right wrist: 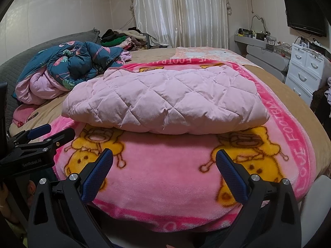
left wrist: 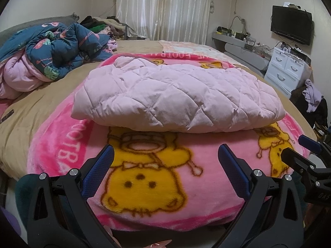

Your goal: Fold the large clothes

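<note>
Pale pink quilted jacket [left wrist: 175, 97] [right wrist: 165, 103], folded into a thick, puffy bundle with diamond stitching and soft creases, flat on the pink cartoon blanket [left wrist: 157, 184] [right wrist: 165, 186]. Rounded fold along the near edge; a small lump at the far left corner. Left gripper [left wrist: 165, 165] and right gripper [right wrist: 164, 165] on the near side of the jacket, both spread wide, holding nothing, clear of the fabric. Crumpled blue floral quilt [left wrist: 60, 47] [right wrist: 76, 62] left of the jacket.

The bed is viewed low from its near edge by both cameras, side by side; the jacket [left wrist: 175, 97] [right wrist: 165, 101] ahead is shared.
</note>
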Demonstrator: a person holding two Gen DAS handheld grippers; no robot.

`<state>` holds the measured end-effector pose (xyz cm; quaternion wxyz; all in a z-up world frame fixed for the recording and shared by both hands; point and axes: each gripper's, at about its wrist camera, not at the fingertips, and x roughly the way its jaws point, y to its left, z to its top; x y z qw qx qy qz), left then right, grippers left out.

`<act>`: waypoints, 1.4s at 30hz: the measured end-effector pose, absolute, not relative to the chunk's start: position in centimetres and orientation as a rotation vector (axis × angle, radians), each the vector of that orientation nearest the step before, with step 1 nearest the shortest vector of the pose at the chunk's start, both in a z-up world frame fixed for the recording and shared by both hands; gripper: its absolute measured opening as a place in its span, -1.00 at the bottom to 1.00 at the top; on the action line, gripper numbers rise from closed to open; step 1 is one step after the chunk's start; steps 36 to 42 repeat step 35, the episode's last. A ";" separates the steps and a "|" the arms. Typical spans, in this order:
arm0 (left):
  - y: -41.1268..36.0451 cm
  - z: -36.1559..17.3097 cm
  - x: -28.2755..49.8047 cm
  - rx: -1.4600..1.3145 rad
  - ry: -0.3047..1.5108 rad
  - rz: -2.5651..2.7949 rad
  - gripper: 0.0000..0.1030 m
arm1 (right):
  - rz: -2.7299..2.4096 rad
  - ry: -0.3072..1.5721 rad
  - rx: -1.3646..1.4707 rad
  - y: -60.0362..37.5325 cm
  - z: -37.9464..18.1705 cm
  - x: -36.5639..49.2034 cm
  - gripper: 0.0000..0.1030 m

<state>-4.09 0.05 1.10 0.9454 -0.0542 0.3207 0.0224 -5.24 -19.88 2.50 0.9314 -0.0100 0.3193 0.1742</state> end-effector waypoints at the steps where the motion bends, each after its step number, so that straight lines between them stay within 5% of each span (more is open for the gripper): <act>1: 0.1 1.1 -4.1 -0.110 0.654 0.046 0.82 | 0.356 0.653 -0.021 -19.9 2.5 -5.2 0.92; 24: 1.3 0.4 -3.3 -0.129 0.712 0.033 0.82 | 0.291 0.668 0.009 -22.0 2.2 -4.7 0.92; 29: 7.3 0.5 -1.0 -0.193 0.729 0.184 0.82 | 0.044 0.650 0.167 -32.2 2.0 -2.4 0.92; 35: 25.4 -0.4 3.8 -0.247 0.766 0.645 0.82 | -0.553 0.703 0.286 -53.7 -2.5 -0.2 0.92; 42: 25.4 -0.4 3.8 -0.247 0.766 0.645 0.82 | -0.553 0.703 0.286 -53.7 -2.5 -0.2 0.92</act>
